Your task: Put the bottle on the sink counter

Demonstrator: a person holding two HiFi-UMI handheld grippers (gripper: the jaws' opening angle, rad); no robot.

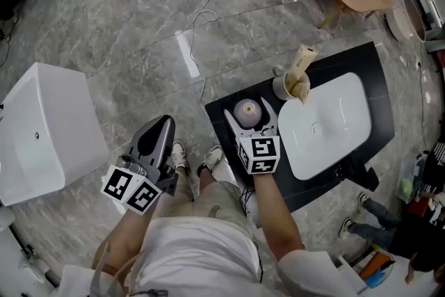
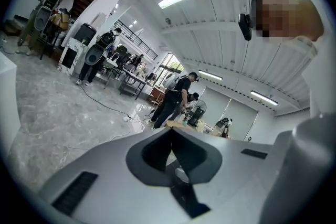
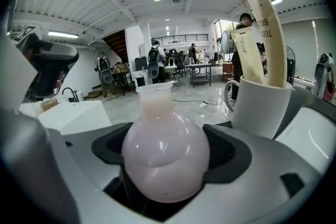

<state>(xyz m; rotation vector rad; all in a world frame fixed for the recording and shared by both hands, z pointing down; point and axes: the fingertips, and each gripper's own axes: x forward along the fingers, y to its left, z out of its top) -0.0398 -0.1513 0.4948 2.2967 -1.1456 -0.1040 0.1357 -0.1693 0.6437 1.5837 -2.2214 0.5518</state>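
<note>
A round pale-pink bottle (image 1: 247,111) (image 3: 164,155) with an open neck stands upright on the black sink counter (image 1: 372,73), at its near left end. My right gripper (image 1: 248,108) (image 3: 168,147) reaches in from the front and is shut on the bottle, one jaw on each side of its belly. My left gripper (image 1: 163,123) (image 2: 170,131) hangs over the floor to the left of the counter, shut, with nothing in it.
A white mug (image 1: 286,88) (image 3: 260,107) holding tan paper packets (image 1: 302,66) stands just behind the bottle. The white basin (image 1: 327,122) fills the counter's middle, with a black tap (image 1: 358,176) at its front. A white box (image 1: 42,129) stands at left. A cable (image 1: 201,17) runs over the floor.
</note>
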